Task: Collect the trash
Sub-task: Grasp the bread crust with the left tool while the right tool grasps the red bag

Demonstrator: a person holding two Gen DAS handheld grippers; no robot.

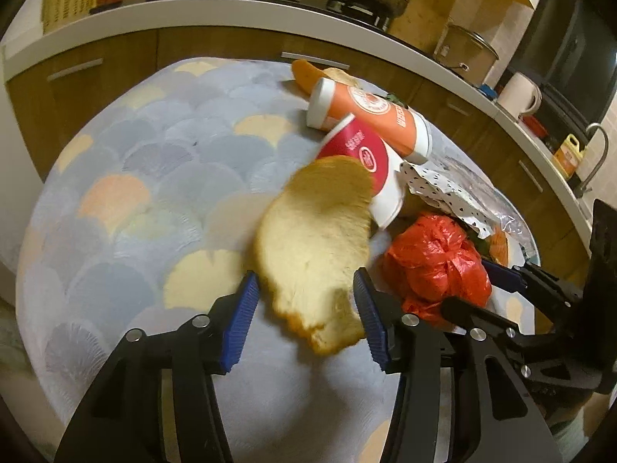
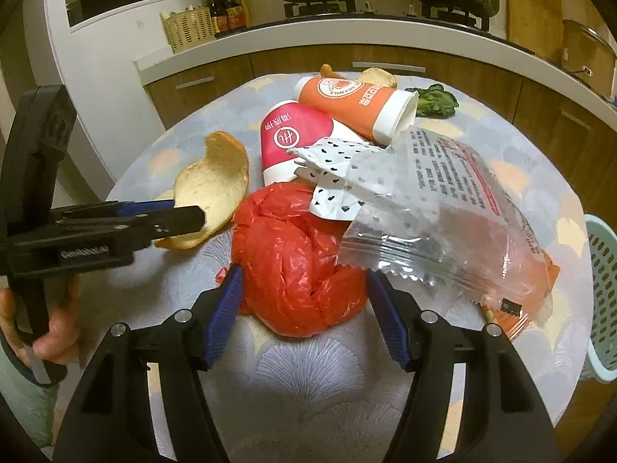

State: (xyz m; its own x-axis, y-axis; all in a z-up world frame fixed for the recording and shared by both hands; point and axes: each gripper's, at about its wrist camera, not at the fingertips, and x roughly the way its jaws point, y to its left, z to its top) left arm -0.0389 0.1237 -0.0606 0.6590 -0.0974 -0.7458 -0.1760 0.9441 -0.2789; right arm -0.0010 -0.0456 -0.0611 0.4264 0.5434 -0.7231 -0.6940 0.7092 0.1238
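A pale orange peel [image 1: 316, 247] lies on the round table between the open blue pads of my left gripper [image 1: 306, 318]; it also shows in the right wrist view [image 2: 216, 189], with the left gripper [image 2: 181, 218] around its near end. A crumpled red plastic bag [image 2: 300, 254] sits between the open pads of my right gripper [image 2: 304, 308]; it also shows in the left wrist view [image 1: 435, 258]. Behind lie a red paper cup [image 2: 293, 135], an orange cup [image 2: 354, 104], a heart-print wrapper [image 2: 331, 166] and a clear snack packet [image 2: 443, 208].
The table has a scallop-pattern cloth [image 1: 154, 162]. A light-blue basket [image 2: 601, 293] stands at the table's right edge. A green leaf [image 2: 435, 102] and more peel [image 2: 378, 77] lie at the far side. Kitchen cabinets and a counter with pots stand behind.
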